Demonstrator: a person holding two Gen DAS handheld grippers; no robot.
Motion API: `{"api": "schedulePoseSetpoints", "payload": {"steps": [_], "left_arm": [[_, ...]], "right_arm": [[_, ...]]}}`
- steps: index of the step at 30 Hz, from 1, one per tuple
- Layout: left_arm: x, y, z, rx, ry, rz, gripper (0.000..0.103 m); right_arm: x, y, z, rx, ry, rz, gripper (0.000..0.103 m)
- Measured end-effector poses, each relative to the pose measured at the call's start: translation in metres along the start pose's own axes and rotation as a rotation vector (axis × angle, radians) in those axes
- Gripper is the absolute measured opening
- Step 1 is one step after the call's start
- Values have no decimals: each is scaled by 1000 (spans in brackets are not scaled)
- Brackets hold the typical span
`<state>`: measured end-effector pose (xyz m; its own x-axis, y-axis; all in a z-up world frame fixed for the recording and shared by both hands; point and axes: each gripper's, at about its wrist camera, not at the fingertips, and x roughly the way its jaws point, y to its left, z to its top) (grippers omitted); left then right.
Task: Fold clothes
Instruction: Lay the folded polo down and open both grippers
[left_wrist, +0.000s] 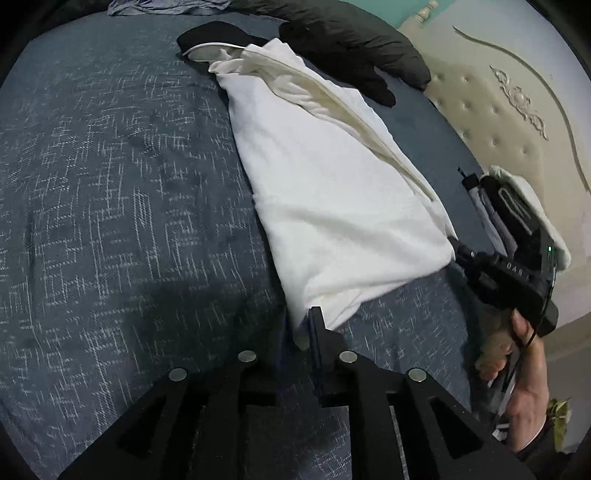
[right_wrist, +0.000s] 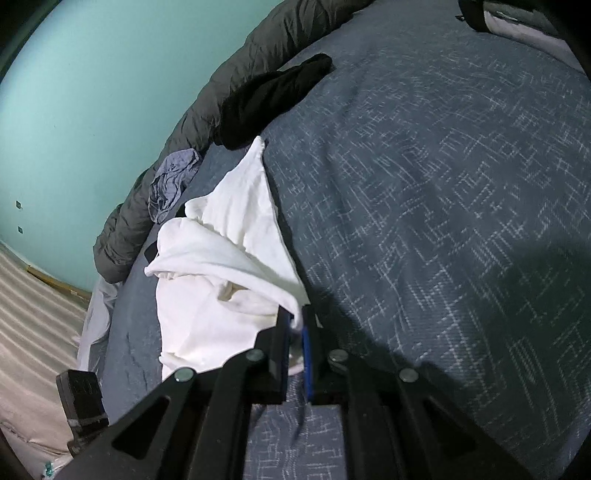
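only left wrist view shows headboard (left_wrist: 480, 92) (tufted, cream).

Soft matt white cloth garment (left_wrist: 332, 206) on a woven blue bedspread (left_wrist: 110, 184); tufted cream headboard (left_wrist: 491, 110)

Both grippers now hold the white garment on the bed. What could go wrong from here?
1. The left gripper and the right gripper each pinch only a thin corner of the white garment; a pull may slip it free.
2. The garment's far end lies against the black cloth, so lifting may drag that along.
3. Loose folds bunch near the right gripper; folding now may trap wrinkles.
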<state>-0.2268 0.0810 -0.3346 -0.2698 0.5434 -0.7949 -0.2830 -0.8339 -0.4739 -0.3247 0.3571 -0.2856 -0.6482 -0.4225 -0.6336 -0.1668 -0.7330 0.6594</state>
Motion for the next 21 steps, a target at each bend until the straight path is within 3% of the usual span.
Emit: {"api": "schedulePoseSetpoints", "payload": {"steps": [12, 21], "left_arm": [[-1, -27, -2, 105, 6, 79, 13], [-15, -52, -6, 249, -36, 204, 13]], "right_arm": [[19, 7, 9, 37, 11, 49, 5], [18, 9, 9, 37, 11, 63, 5]]}}
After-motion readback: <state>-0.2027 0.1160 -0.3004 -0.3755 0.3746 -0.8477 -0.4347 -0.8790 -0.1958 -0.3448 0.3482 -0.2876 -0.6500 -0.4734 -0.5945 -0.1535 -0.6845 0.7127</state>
